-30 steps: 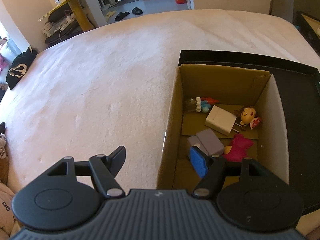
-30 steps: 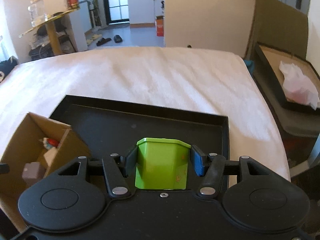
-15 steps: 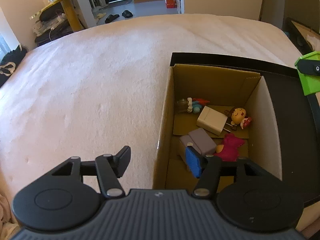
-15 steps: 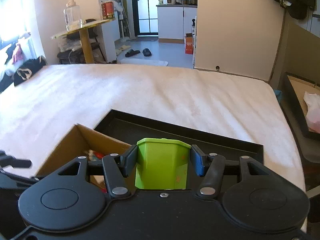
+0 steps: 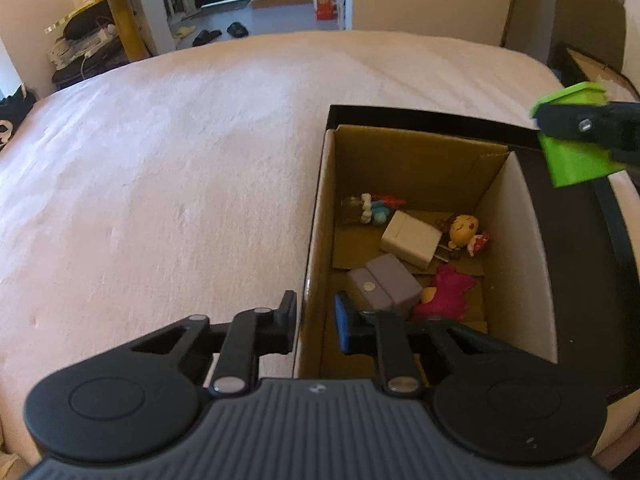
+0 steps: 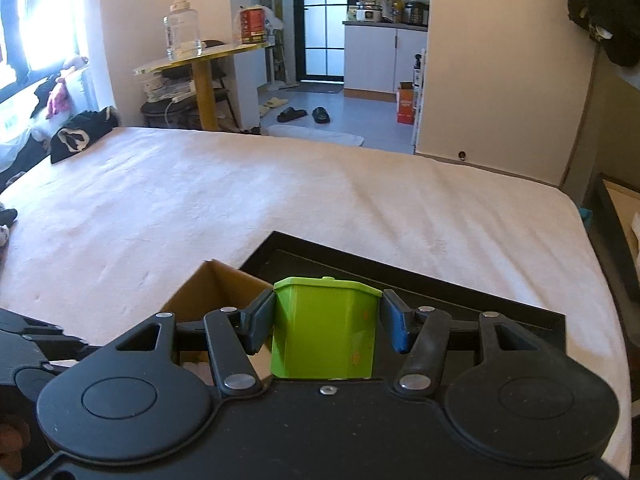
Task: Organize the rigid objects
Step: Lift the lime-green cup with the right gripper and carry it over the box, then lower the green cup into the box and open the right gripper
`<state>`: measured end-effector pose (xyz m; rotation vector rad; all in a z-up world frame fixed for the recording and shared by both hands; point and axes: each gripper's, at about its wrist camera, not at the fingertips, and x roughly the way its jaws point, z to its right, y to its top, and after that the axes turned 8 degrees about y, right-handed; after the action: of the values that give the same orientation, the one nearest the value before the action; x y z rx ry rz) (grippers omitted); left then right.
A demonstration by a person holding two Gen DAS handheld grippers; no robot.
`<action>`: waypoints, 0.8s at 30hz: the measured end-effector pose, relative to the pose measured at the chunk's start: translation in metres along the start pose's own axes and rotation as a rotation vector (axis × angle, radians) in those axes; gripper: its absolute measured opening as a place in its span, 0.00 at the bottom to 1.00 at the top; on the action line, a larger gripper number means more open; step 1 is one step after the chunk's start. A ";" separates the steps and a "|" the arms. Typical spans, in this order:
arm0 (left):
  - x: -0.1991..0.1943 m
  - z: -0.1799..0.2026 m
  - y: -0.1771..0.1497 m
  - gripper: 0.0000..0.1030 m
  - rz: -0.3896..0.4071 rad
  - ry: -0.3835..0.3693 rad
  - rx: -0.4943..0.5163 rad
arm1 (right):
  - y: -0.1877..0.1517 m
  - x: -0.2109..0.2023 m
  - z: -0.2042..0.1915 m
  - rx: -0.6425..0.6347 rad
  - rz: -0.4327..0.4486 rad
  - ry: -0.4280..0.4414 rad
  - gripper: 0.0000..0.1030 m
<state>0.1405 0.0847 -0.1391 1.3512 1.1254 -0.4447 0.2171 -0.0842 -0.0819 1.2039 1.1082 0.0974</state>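
My right gripper [image 6: 326, 330] is shut on a green box [image 6: 324, 328] and holds it in the air above the far right corner of the cardboard box [image 5: 404, 152]; the green box also shows in the left wrist view [image 5: 576, 136]. My left gripper [image 5: 314, 322] has closed on the near left wall of the cardboard box, one finger outside and one inside. Inside the box lie a white charger [image 5: 410, 238], a grey case [image 5: 386, 286], a doll head [image 5: 464, 228], a pink toy [image 5: 446, 294] and a small figure [image 5: 372, 206].
The cardboard box stands on a black tray [image 6: 460, 292] on a white bed [image 5: 180, 152]. A yellow side table [image 6: 204, 68] with a jar, slippers on the floor and a framed picture [image 6: 620, 220] lie beyond the bed's edges.
My left gripper has closed its fingers onto the box wall. My right gripper has lifted the green box and carried it left, toward the cardboard box.
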 end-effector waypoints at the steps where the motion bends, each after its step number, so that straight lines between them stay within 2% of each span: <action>1: -0.001 -0.001 -0.001 0.12 0.009 -0.004 -0.003 | -0.001 0.000 -0.003 -0.013 -0.003 0.000 0.54; 6: 0.001 -0.010 -0.003 0.09 0.019 -0.038 -0.039 | -0.003 0.001 -0.016 -0.008 -0.032 0.028 0.54; 11: 0.002 -0.013 -0.004 0.09 0.022 -0.061 -0.035 | 0.000 0.006 -0.030 -0.006 -0.057 0.060 0.54; 24: 0.014 -0.026 -0.007 0.09 -0.002 -0.133 -0.065 | -0.015 0.036 -0.067 -0.066 -0.156 0.044 0.54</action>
<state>0.1315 0.1118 -0.1502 1.2454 1.0236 -0.4882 0.1804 -0.0233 -0.1125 1.0573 1.2251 0.0404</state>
